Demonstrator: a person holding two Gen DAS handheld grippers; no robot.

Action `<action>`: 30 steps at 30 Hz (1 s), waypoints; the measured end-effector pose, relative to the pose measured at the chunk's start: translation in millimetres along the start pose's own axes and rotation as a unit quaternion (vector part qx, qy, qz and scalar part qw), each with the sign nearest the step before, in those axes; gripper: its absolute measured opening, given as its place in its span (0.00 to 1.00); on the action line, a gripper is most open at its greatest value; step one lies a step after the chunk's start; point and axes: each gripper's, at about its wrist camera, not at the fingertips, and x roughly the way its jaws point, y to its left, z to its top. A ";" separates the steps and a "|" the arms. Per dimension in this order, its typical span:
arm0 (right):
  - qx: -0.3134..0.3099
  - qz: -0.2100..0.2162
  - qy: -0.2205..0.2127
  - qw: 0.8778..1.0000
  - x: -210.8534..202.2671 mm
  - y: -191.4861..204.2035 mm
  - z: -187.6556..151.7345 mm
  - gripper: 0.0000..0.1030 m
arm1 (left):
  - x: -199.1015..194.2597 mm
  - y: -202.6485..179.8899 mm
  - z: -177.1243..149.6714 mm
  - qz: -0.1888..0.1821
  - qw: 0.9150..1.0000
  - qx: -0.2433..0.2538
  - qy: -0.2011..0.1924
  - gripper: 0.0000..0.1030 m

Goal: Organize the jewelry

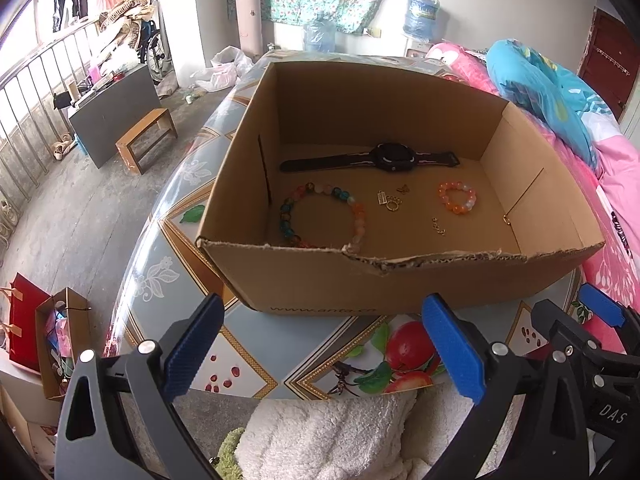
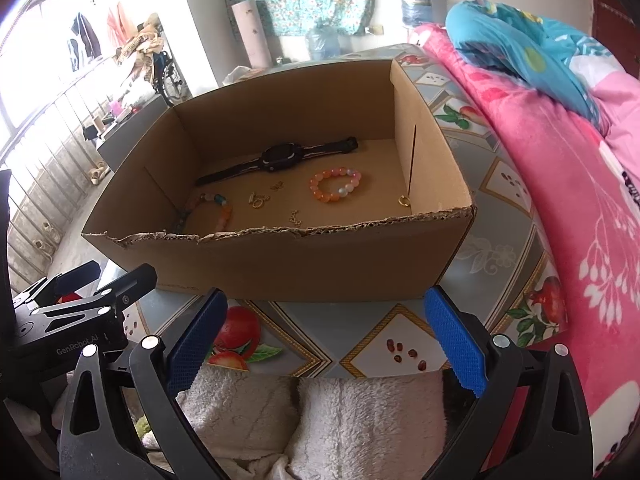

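Tabletop box [image 1: 320, 284] lettered "www.anta.cn"

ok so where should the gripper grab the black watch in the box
Grip the black watch across its bulky case, coming straight down from above. It lies flat along the far wall of the cardboard box, straps stretched out sideways, so the raised case is the thickest part to close on.

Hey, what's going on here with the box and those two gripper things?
A person holds two handheld grippers in front of a cardboard box on a fruit-patterned table. The left gripper and right gripper both have their jaws open and hold nothing. Inside the box lie a black watch, a multicoloured bead bracelet, an orange bead bracelet and a few small gold pieces. Nothing is being handled at this moment.
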 end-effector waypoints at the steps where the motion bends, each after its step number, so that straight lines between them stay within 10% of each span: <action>1: 0.000 0.001 0.000 1.000 0.1 -0.6 0.2 0.92 | -0.1 -0.3 -0.4 0.000 1.000 0.002 0.000 0.94; 30: 0.000 -0.005 0.001 1.000 -0.3 -2.8 2.1 0.92 | -2.1 -8.3 -1.1 0.002 1.000 0.017 0.001 0.94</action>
